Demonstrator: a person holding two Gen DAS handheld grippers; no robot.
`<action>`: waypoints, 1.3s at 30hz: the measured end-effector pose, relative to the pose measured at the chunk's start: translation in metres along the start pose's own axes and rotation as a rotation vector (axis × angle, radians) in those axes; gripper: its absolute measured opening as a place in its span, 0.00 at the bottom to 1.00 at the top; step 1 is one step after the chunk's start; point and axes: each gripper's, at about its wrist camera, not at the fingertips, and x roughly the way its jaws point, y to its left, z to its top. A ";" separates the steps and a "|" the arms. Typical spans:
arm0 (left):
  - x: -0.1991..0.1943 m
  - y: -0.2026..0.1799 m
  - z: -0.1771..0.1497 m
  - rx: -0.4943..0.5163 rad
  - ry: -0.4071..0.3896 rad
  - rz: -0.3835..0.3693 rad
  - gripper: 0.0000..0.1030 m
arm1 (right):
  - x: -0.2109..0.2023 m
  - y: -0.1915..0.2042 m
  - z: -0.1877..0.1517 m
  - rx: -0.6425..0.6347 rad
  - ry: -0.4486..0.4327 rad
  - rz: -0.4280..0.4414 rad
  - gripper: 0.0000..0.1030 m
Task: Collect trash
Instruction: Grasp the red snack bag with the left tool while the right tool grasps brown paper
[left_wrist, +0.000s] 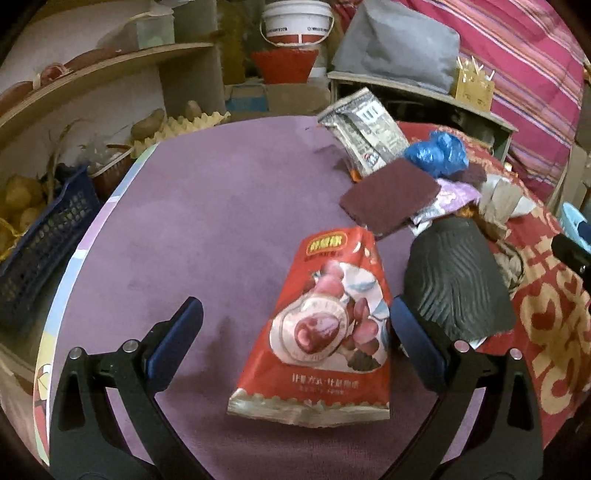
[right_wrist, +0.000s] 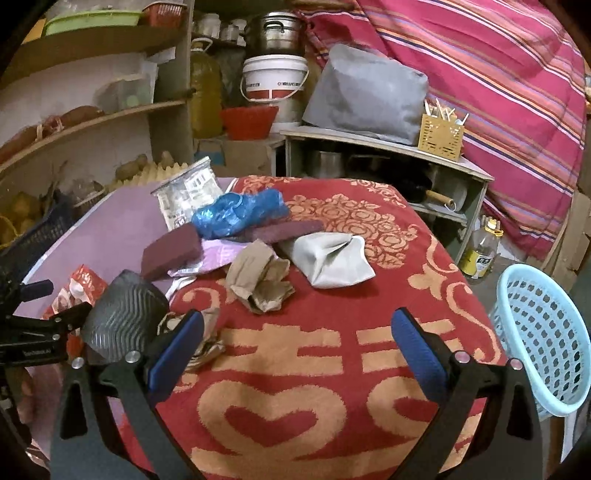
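Though creased—red snack packet (left_wrist: 325, 332) unopened-looking.

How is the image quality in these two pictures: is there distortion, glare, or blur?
Left wrist view: strong fisheye bend, dark corners, warm dim light; the red snack bag is sharp with slight sheen. Right wrist view: same bending, the shelf curves; the blue basket at the edge looks stretched; no strong glare.

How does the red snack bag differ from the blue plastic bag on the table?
The red snack bag lies flat and spread out; the blue plastic bag is crumpled into a lump. The snack bag is printed with pictures and text; the blue one is plain. The snack bag lies alone on the purple cloth; the blue one sits in a pile of trash. Neither is gripped.
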 end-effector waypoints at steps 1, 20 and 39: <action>0.000 -0.001 -0.001 0.008 0.008 0.005 0.95 | 0.000 0.001 0.000 -0.003 0.004 -0.001 0.96; -0.008 0.006 -0.014 0.050 0.047 -0.102 0.37 | -0.001 0.013 -0.005 -0.007 0.061 0.013 0.96; -0.033 0.036 -0.011 -0.001 -0.050 -0.019 0.30 | 0.026 0.050 -0.006 -0.065 0.124 0.038 0.95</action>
